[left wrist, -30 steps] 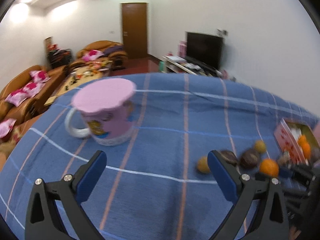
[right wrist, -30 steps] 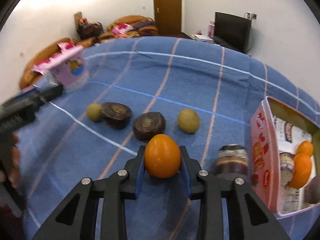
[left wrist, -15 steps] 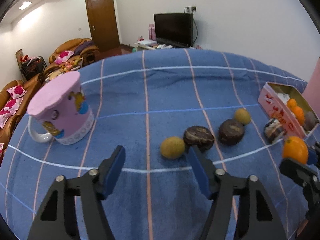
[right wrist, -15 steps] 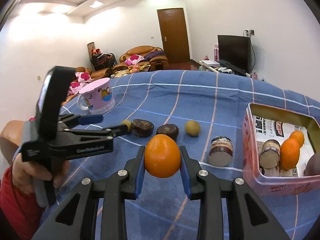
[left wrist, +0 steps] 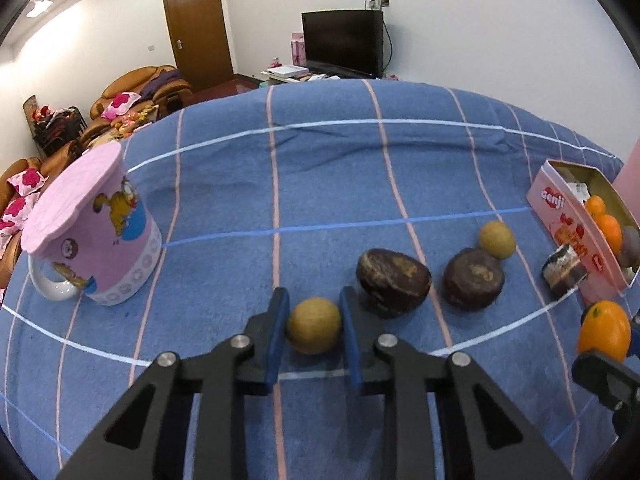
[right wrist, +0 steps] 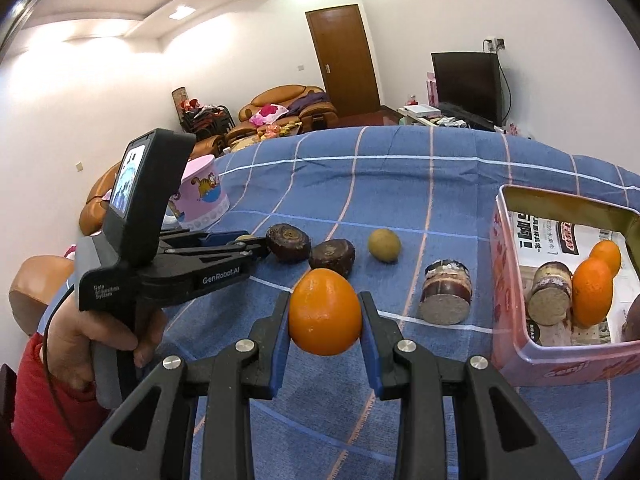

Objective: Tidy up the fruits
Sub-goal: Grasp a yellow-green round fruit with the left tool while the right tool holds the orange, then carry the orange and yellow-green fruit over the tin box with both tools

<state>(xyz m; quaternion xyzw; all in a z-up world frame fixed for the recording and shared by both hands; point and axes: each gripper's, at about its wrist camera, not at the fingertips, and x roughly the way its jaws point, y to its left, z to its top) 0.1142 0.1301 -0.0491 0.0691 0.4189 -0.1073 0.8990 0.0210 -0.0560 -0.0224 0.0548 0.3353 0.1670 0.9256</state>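
Note:
My left gripper is closing on a small tan round fruit that rests on the blue checked cloth; its blue pads touch both sides. To its right lie two dark brown fruits and a second tan fruit. My right gripper is shut on an orange, held above the cloth just left of the pink tin. The tin holds two oranges and a brown cylinder piece.
A brown cylinder piece lies on the cloth just outside the tin. A pink lidded mug stands at the far left. A hand with a red sleeve holds the left gripper. Sofas, a door and a TV stand beyond the table.
The left gripper swung right and down from near the mug to the tan fruit, and its jaws went from wide open to closed on it. The right gripper rose slightly with the orange.

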